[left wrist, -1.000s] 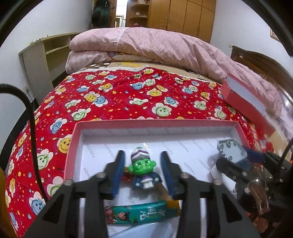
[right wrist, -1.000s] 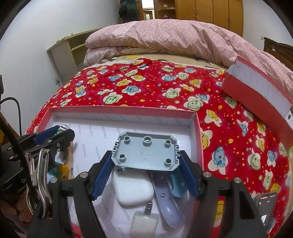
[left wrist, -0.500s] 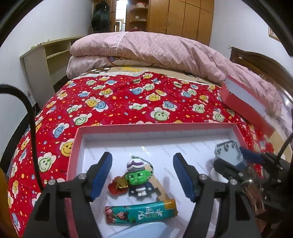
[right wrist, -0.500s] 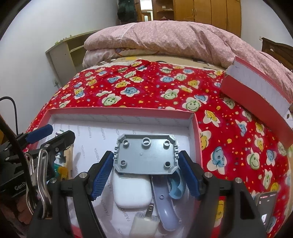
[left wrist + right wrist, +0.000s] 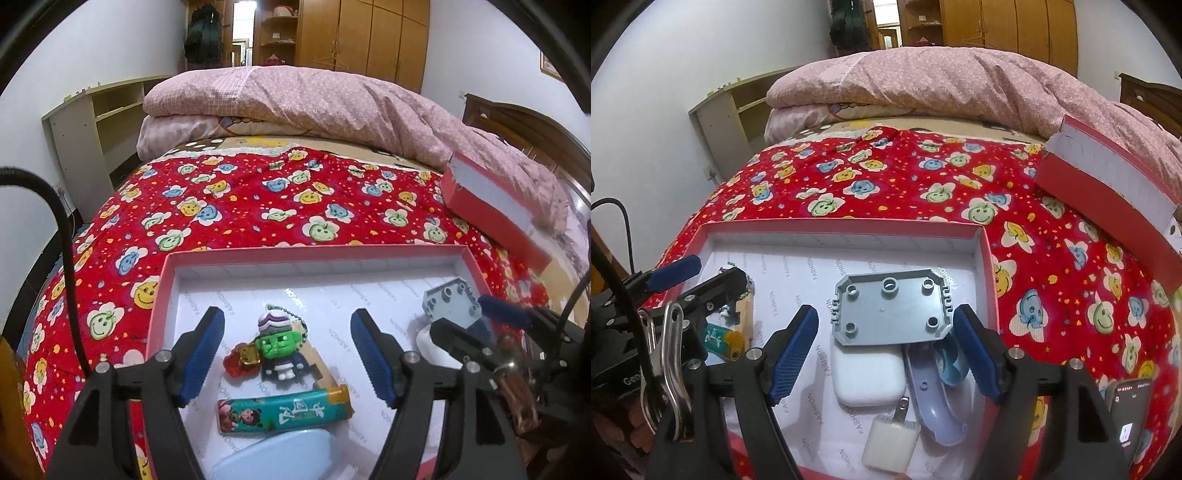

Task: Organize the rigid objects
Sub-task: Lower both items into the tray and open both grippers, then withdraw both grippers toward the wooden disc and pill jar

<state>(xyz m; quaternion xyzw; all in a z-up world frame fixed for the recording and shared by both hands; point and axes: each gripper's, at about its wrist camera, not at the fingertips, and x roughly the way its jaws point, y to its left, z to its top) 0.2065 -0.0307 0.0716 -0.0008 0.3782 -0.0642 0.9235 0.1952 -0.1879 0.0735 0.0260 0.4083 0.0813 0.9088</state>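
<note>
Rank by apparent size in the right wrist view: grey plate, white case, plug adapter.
1. grey plate
2. white case, slightly smaller and partly hidden under the plate
3. plug adapter, smallest though nearest the camera

Both claws black, blue ribbed pads, silver screws

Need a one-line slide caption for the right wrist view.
Right gripper open over a grey plate lying on a white case inside the pink box.
</note>
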